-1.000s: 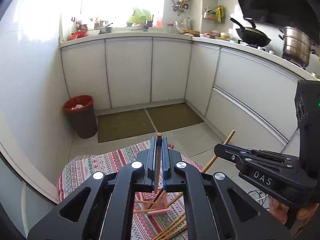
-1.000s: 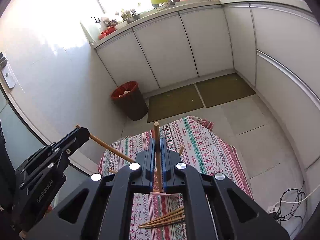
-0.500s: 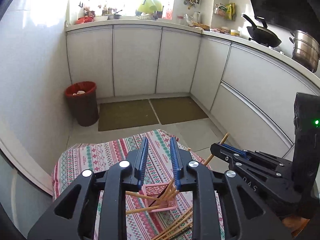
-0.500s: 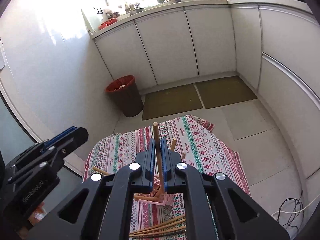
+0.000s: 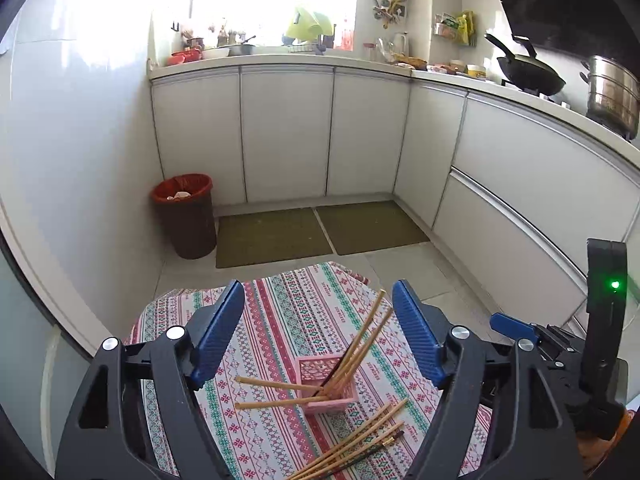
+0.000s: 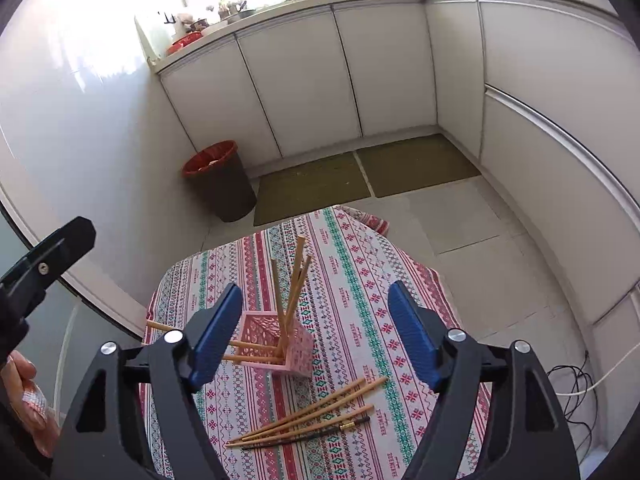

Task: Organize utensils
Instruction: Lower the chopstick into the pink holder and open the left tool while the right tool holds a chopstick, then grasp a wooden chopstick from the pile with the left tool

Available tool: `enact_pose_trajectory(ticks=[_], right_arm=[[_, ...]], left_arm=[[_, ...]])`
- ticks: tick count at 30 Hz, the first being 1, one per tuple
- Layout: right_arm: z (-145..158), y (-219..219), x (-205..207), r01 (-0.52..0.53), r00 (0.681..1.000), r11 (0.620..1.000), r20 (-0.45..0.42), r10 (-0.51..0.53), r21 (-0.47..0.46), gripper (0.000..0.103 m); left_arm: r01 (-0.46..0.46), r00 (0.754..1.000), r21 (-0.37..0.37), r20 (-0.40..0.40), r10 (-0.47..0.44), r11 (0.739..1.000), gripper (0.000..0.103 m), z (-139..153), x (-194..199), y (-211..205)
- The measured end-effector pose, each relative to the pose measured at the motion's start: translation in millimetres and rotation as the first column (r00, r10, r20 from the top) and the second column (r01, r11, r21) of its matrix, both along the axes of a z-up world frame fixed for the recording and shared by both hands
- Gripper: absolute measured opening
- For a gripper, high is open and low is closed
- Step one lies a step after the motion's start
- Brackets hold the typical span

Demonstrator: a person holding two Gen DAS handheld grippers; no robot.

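You had both tools spread wide and gripping nothing: the left tool (image 5: 318, 332) and the right tool (image 6: 316, 332) hung over the desk (image 6: 360, 272) with their blue pads well apart.

The pink holder (image 6: 276, 340) stood near the middle of the patterned cloth. By my count about five chopsticks (image 6: 294, 280) were already in it, three leaning up and away and two (image 5: 276, 394) splayed out low over its left rim; the exact number was hard to read where they crossed.

What remained was the loose bundle (image 6: 308, 416) lying flat on the cloth just in front of the holder, apart from it. It looked like four or five pale sticks plus one dark stick with a gold band (image 6: 348, 425).

I judged you roughly half done, with the bundle yet to go in.
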State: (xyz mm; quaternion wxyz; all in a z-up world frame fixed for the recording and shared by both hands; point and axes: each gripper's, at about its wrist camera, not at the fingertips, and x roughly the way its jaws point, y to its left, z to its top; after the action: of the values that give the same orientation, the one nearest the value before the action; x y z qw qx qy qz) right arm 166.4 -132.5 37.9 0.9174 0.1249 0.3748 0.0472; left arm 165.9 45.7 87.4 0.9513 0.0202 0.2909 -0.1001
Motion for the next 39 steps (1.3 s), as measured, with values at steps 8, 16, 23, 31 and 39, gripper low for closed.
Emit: enact_pose_trajectory(ticks=[8,16,23,31,39], right_arm=[[-49.1,-38.5,-37.7,0.104,0.990,0.988,-0.088,-0.114,-0.111,0.093],[-148.2,-112.5,-64.3,0.280,0.899,0.958,-0.335,-0.282,-0.055,0.093],[-197.7,-158.0,-70.6,0.436,0.777,0.892,-0.549,-0.307,0.118,0.093],[-225.2,-173.7,-74.4,0.471,0.726,0.872,-0.620,-0.297,0.134,0.093],[-228.3,-176.1,-71.2,0.467,0.726,0.866,-0.637,-0.259,0.180,0.093]], left_arm=[[0.064,0.988,0.051,-0.143,-0.057,0.997,0.092,-45.9,-8.8,-34.7],[0.267,0.868,0.095,-0.455,-0.197,0.959,0.095,-143.4,6.2,-88.8],[0.343,0.748,0.113,-0.633,-0.199,0.932,0.095,-221.8,27.9,-130.1],[0.389,0.683,0.133,-0.706,-0.189,0.912,0.044,-257.4,59.1,-165.2],[0.438,0.643,0.184,-0.749,-0.163,0.880,0.036,-280.3,53.7,-165.7]])
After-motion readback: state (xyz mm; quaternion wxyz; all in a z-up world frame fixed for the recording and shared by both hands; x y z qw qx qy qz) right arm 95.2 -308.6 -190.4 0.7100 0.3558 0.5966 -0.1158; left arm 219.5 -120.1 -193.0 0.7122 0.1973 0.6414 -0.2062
